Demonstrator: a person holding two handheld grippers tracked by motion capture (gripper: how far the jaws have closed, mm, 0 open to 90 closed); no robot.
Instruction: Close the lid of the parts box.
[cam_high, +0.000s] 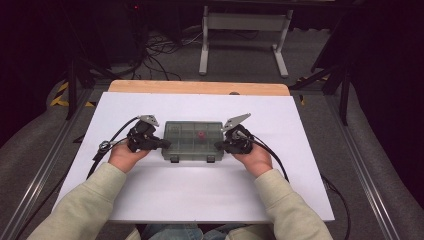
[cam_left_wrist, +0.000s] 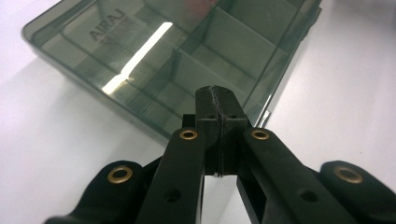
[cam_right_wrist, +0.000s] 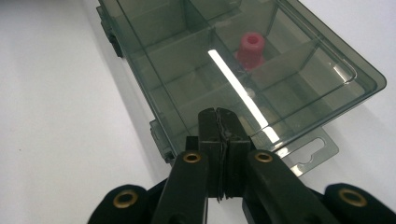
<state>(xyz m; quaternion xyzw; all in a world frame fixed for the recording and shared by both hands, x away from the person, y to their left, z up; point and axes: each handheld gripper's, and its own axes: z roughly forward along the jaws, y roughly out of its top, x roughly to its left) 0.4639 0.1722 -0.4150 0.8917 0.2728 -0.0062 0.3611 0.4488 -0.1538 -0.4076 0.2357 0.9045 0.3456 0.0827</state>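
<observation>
A smoky see-through compartment box (cam_high: 186, 145) lies shut in the middle of the white board, two latches on its near side. A small pink cylinder (cam_high: 201, 135) stands in one of its middle compartments, seen through the lid as the pink cylinder (cam_right_wrist: 251, 49). My left gripper (cam_high: 165, 144) is shut with nothing between its jaws, its tips at the box's left end. In the left gripper view the closed tips of this gripper (cam_left_wrist: 217, 93) sit over the box (cam_left_wrist: 154, 60). My right gripper (cam_high: 218, 145) is shut and empty at the right end, its tips (cam_right_wrist: 218, 114) at the edge of the box (cam_right_wrist: 187, 70). Whether either touches the box I cannot tell.
The white board (cam_high: 200, 190) covers a wooden table whose far edge (cam_high: 200, 87) shows behind it. Cables (cam_high: 160, 50) and a white frame's legs (cam_high: 245, 40) lie on the dark floor beyond. A hang tab (cam_right_wrist: 313, 149) juts from the box's end.
</observation>
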